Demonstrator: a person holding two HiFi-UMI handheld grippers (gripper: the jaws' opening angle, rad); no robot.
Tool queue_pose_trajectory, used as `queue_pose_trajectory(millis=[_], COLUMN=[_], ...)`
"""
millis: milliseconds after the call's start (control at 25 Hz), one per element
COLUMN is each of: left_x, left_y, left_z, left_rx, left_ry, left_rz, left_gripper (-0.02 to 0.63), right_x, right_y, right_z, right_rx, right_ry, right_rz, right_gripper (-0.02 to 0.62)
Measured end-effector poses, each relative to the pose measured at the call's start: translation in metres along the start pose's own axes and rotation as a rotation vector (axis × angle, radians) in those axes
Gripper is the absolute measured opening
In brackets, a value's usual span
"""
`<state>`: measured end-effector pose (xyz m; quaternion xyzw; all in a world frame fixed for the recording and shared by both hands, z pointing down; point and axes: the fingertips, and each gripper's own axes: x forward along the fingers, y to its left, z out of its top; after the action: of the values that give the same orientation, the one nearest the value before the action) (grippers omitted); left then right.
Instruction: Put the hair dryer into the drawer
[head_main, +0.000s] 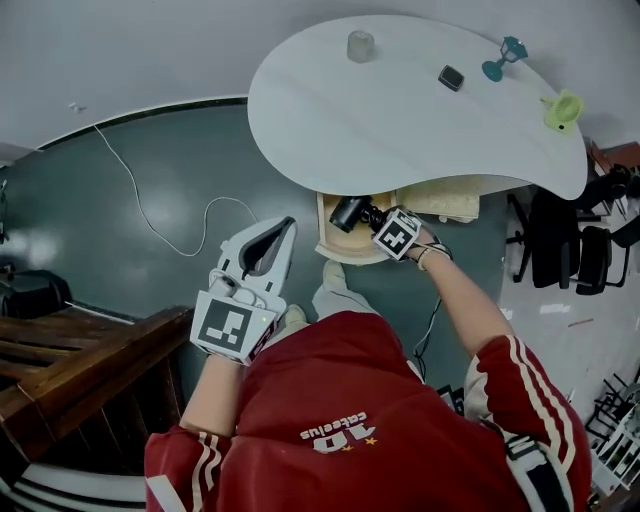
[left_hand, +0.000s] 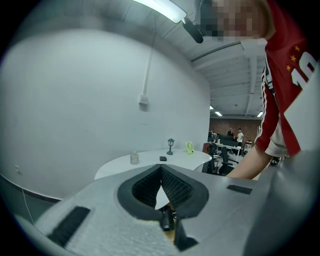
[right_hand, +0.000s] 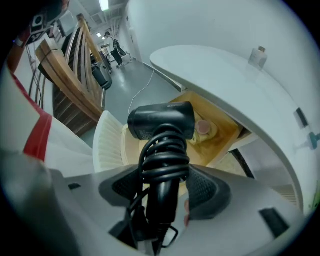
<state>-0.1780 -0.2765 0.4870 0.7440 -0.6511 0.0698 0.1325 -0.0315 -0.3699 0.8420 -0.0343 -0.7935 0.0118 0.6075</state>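
Right gripper view: open drawer (right_hand: 226, 134) contains pinkish item (right_hand: 203, 127), hair dryer (right_hand: 160, 120) above.

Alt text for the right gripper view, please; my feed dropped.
The right tool grips a black hair dryer by its cord-wrapped handle, above the open wooden drawer under a white table.

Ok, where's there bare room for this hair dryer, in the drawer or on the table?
The drawer looks bare toward its front; pink items sit deeper in, under the table edge. The table is free across its wide left and middle, below the jar. Its right end is crowded: black object, lamp figurine, green item.
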Motion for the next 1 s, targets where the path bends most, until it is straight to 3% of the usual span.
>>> queue_pose_trajectory(millis=[600,1000], left_x=[0.002,0.001], left_y=[0.008,0.008], left_z=[-0.019,-0.026], left_rx=[-0.006,0.004], left_ry=[0.088,0.125], left_rz=[0.056,0.059], left_gripper=[0.003,0.003], right_x=[0.063,0.082], right_y=[-0.021,-0.014], right_z=[0.01,0.004], right_rx=[0.119,0.091], right_ry=[0.027,0.135], right_rz=[-0.082,-0.013], right_gripper=[0.282,0.282])
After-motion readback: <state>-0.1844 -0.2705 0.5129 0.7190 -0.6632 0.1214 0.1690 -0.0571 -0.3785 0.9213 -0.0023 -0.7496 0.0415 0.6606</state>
